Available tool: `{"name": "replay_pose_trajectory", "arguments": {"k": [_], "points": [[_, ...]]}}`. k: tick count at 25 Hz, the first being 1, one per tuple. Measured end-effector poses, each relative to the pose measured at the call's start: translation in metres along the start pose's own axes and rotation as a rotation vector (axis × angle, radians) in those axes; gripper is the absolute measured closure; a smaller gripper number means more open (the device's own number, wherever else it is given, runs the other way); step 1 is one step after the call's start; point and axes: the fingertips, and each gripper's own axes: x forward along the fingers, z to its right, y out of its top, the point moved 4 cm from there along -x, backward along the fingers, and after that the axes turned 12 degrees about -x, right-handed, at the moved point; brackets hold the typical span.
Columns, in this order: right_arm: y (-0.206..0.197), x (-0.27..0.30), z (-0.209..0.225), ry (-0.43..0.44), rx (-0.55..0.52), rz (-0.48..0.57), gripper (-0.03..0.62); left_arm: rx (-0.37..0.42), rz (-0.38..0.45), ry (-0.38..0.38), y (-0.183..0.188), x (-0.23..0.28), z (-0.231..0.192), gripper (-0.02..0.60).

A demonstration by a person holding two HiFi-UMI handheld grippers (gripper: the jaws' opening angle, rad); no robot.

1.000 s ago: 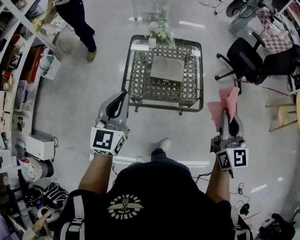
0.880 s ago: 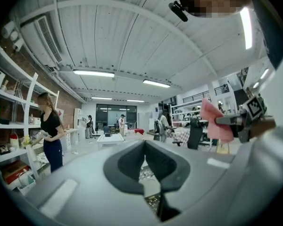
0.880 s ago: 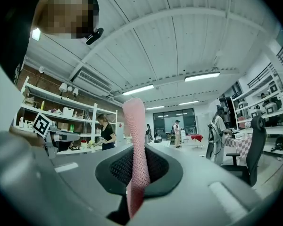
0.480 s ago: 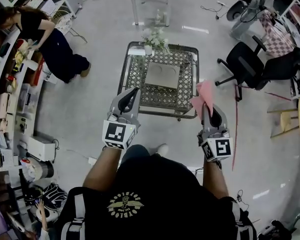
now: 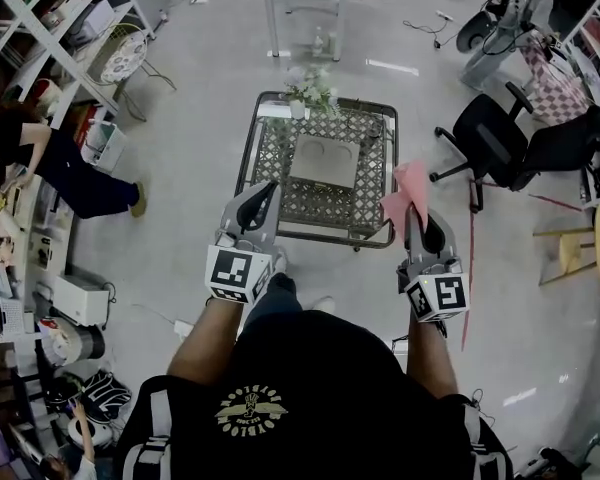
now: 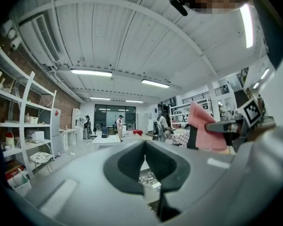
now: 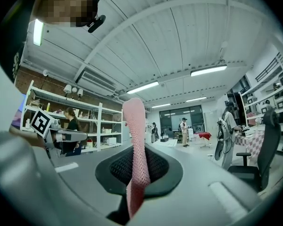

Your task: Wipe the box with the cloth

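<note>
We see a pale glossy floor, white shelving along the left, a black office chair at right, and strip lights on a ribbed white ceiling.

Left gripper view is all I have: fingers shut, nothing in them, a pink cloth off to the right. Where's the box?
Observer: The box lies flat on the mesh table, ahead of the person, with nothing touching it.
Operator: Is that cloth actually clamped?
Observer: Yes. In the right gripper view the right gripper is shut on the cloth, which stands up out of it.
Operator: Anything else on the table?
Observer: A vase of flowers at the far edge, beyond the box.
</note>
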Motion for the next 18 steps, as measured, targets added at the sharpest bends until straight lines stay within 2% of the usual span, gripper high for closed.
{"name": "replay_pose_trajectory", "arguments": {"k": [8,18], "points": [[-0.014,0.028,-0.003,-0.004,0.035,-0.034,0.577,-0.012,-0.043,-0.051,-0.011,0.025,-0.019,0.581],[-0.027,0.108,-0.009,-0.003,0.071,-0.088,0.577,-0.022,-0.063,-0.072,0.000,0.084,-0.086,0.581]]}}
